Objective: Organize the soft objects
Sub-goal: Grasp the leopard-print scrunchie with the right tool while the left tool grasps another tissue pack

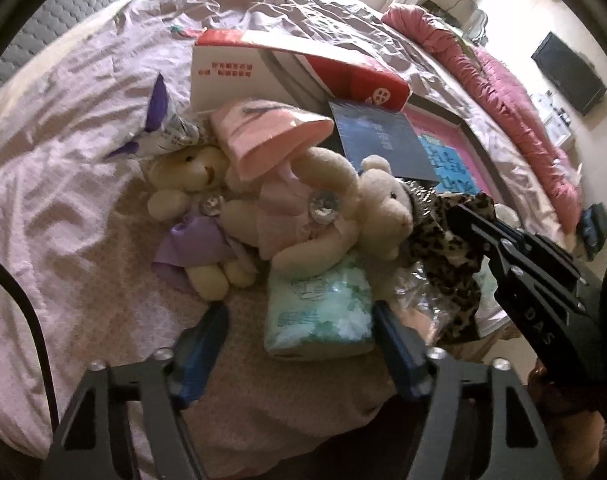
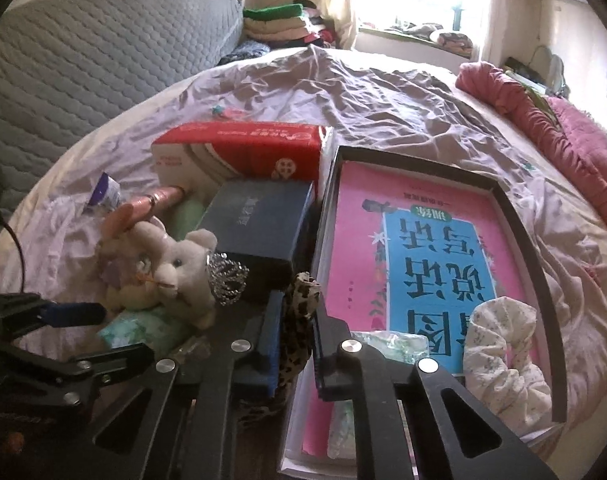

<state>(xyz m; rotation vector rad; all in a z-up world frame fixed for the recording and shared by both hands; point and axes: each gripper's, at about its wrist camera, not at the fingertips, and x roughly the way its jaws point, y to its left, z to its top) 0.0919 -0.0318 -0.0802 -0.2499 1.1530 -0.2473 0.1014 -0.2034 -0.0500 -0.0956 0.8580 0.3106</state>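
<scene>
Leopard-print cloth (image 2: 299, 320) sits clamped in our right tongs (image 2: 293, 336). Our left tongs (image 1: 299, 328) stand half-wide, holding nothing, over the green tissue pack (image 1: 323, 312) on the bed (image 1: 63, 184).

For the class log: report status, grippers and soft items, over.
Right gripper shut on leopard scrunchie. Left gripper open by tissue pack. Plush bears crowd close.

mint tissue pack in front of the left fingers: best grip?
Take the mint tissue pack across its short width, coming from above at the near end, which lies clear on the bedspread. The far end is tucked under the cream bear. It is flat and soft, so pinch the side edges. The left gripper already straddles one edge.
</scene>
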